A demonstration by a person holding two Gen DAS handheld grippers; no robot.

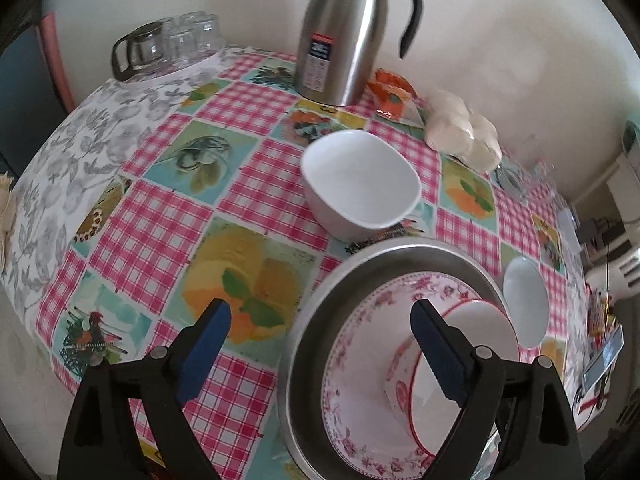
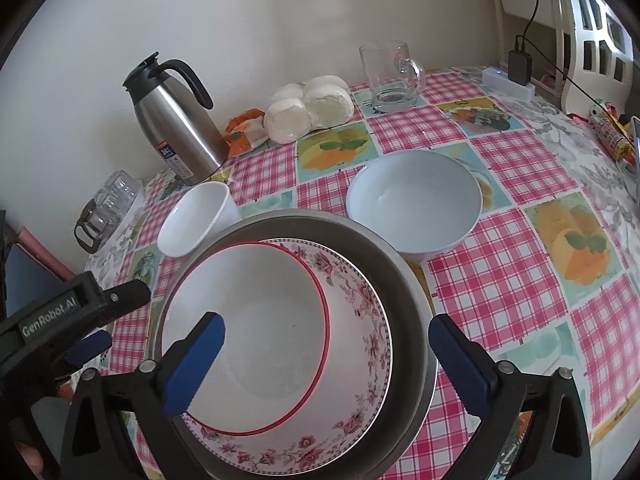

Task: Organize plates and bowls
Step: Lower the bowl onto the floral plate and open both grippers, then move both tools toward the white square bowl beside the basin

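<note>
Red-rimmed bowl (image 2: 256, 336) nested in floral plate (image 2: 360, 300) inside steel tray (image 2: 408, 280), at centre of the surface (image 2: 520, 280). Right gripper (image 2: 326, 364) and left gripper (image 1: 320, 344) both spread wide, empty. White bowl (image 2: 414, 204) at 1 o'clock, square bowl (image 2: 196, 220) at 11 o'clock of the tray.

Worktop cloth (image 2: 516, 280): glossy wipe-clean, checked print. Tray (image 2: 408, 280): dull brushed metal. Floral plate (image 2: 360, 320) and red-rimmed bowl (image 2: 260, 340): glazed, smooth. Jug (image 1: 340, 40), upper centre: satin steel, black plastic handle. Mug (image 2: 390, 76): clear glass.
</note>
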